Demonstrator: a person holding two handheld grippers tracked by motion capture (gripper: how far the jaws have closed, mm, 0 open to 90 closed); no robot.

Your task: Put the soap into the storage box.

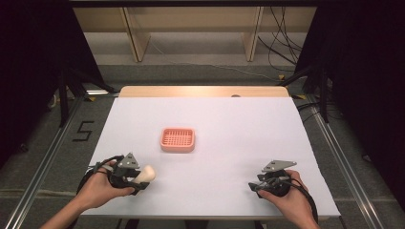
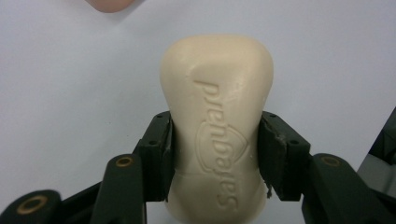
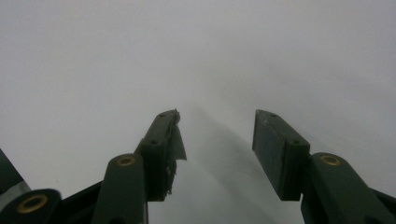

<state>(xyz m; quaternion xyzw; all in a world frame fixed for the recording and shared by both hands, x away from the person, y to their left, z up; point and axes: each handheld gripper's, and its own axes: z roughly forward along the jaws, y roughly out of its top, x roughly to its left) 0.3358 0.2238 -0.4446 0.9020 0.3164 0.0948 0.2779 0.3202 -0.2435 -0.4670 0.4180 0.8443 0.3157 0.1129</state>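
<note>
High view: a pink basket [image 1: 177, 140] sits mid-frame on the white table [image 1: 229, 124], nothing in it. At lower left the left gripper [image 1: 141, 178] clamps a cream soap [image 1: 147, 173]. At lower right the right gripper [image 1: 253, 187] rests.

Left gripper view: both pads squeeze the soap's [image 2: 217, 126] sides at centre frame.

Right gripper view: jaws stand apart, nothing between them.

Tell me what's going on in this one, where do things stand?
A person sits at a white table with a claw in each hand. The left claw is clamped on the sides of a cream bar of soap, near the table's front-left corner. The right claw stands open with nothing between its jaws, near the front right of the table. A pink soap dish with a slotted bottom sits near the middle of the table, with nothing in it; the soap looks likely headed there.
</note>
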